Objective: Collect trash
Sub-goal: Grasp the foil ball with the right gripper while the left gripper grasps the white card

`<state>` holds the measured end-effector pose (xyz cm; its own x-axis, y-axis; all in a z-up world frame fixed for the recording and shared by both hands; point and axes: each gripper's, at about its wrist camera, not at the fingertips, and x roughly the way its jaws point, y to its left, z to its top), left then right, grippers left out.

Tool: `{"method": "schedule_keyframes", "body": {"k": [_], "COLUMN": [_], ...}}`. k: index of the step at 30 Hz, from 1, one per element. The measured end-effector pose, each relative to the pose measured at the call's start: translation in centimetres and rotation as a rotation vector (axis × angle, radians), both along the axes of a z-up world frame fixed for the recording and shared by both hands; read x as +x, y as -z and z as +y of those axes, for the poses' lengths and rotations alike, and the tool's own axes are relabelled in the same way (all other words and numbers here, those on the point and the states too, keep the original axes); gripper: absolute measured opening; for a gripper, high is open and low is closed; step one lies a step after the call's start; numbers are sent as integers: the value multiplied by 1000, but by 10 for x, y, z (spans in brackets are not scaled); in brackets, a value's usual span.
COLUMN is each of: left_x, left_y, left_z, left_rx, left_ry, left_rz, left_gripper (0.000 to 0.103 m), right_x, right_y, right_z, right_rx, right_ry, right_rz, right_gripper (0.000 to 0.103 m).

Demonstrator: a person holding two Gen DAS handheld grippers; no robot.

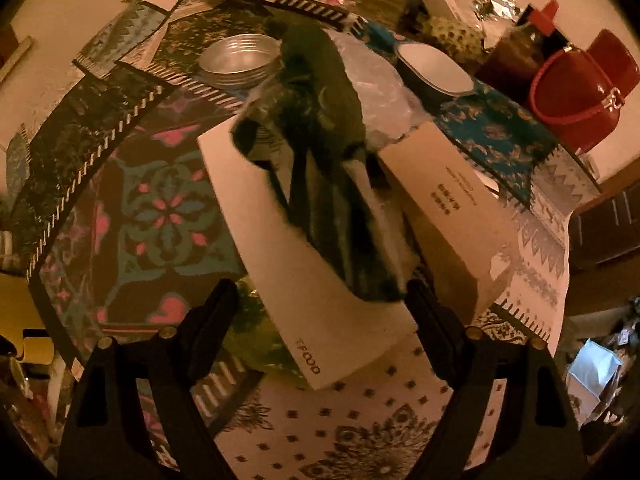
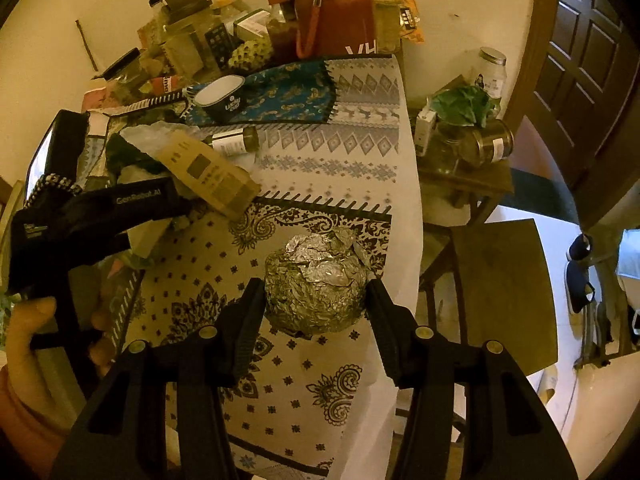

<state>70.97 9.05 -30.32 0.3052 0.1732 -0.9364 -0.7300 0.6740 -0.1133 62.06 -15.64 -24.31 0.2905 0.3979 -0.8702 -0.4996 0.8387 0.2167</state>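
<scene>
A white carton (image 1: pixel 304 304) lies on the patterned tablecloth (image 1: pixel 360 420) with a dark green wrapper (image 1: pixel 320 168) draped over it. A beige carton (image 1: pixel 448 208) lies beside it, and crumpled clear plastic (image 1: pixel 372 80) sits behind. My left gripper (image 1: pixel 320 292) is open and straddles the white carton's near end; its pads stand just off the carton's sides. My right gripper (image 2: pixel 316 292) is shut on a crumpled foil ball (image 2: pixel 316 280) over the tablecloth's near right part. In the right wrist view, the left gripper's black housing (image 2: pixel 120 208) reaches toward the beige carton (image 2: pixel 208 176).
A metal bowl (image 1: pixel 240 60), a dark cup (image 2: pixel 224 98), a small bottle lying down (image 2: pixel 236 142) and a red flask (image 2: pixel 336 16) stand among jars at the back. The table edge (image 2: pixel 412 200) runs along the right, with a wooden stool (image 2: pixel 500 280) and a side table (image 2: pixel 464 184) beyond.
</scene>
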Motion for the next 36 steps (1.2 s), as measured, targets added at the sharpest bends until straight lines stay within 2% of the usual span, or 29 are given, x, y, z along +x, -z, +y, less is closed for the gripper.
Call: {"method": "schedule_keyframes", "body": {"k": [3,10,17,22,28,31,35,36], "left_x": [-13,-59,-105,-125,-138,-135,-129,-129], "left_y": [-2,-9,-20,-13,3,5,7,7], "left_z": [8,31,48,54,68,72,74,74], "left_rx": [4,-25,12,34,52,79,103,108], "left_ry": [21,52,85,136,87,62,63,73], "left_rz": [0,-20,-34,30,107,102,60,51], "left_gripper": [65,53,52,52,53,62,62,59], "right_x": [-2,-9,-19,-24,-29,-33,-40,-41], "right_y": [-1,-5,-7,-6,-10,-12,-16,-17], "right_z": [0,12,22,27,33,37,42,42], "right_rx": [13,40,49,51,58,61,66,68], "right_ry": [-10,-49,-90,-112,-132,-139,-140,-138], "right_rz": [-1,-10,-18,-16,-23,-31,-44,-46], "right_gripper": [48,48,48,48,48,48,48,48]}}
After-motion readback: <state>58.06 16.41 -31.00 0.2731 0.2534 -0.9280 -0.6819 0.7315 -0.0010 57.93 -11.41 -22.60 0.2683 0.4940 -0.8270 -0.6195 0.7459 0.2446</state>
